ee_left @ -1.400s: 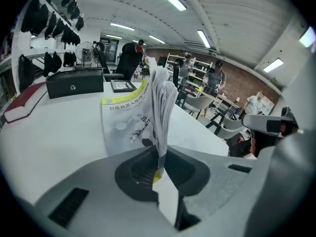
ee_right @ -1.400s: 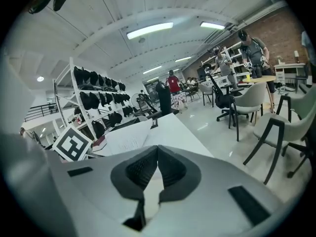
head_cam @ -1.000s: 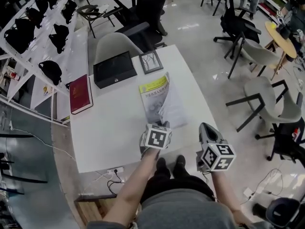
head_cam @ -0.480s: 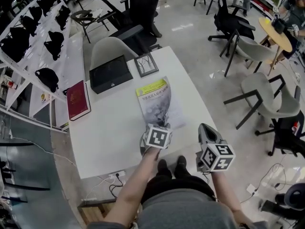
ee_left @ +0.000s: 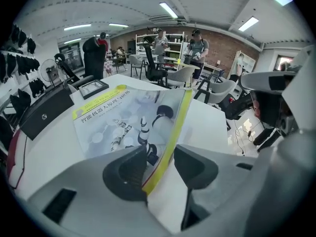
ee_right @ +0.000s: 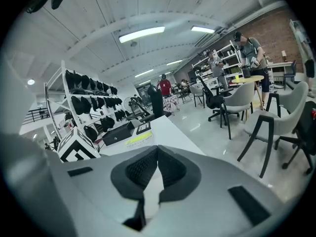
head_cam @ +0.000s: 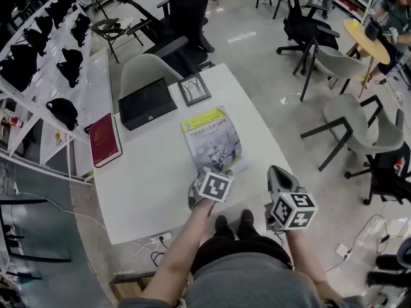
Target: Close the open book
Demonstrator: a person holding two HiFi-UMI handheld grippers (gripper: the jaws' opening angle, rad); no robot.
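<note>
The book [head_cam: 212, 140], with its yellow-banded grey cover, lies shut on the white table [head_cam: 148, 185]. My left gripper [head_cam: 216, 171] is at the book's near edge. In the left gripper view its jaws are opening; the cover's yellow edge [ee_left: 170, 142] runs between the pads [ee_left: 129, 169], and the right pad stands clear of it. The left gripper [ee_left: 162, 164] points steeply down at the book [ee_left: 128, 117]. My right gripper [head_cam: 277, 171] hovers at the table's near right corner, shut, with nothing between its pads [ee_right: 143, 169].
A black case [head_cam: 146, 103], a framed picture [head_cam: 194, 89] and a red book [head_cam: 104, 140] lie on the table's far half. A grey chair [head_cam: 142, 69] stands behind it and office chairs [head_cam: 350, 66] to the right. Shelves of black bags [head_cam: 38, 50] run along the left.
The raised cover has come down flat onto the pages, so the book now lies shut. Both grippers have stayed where they were.
</note>
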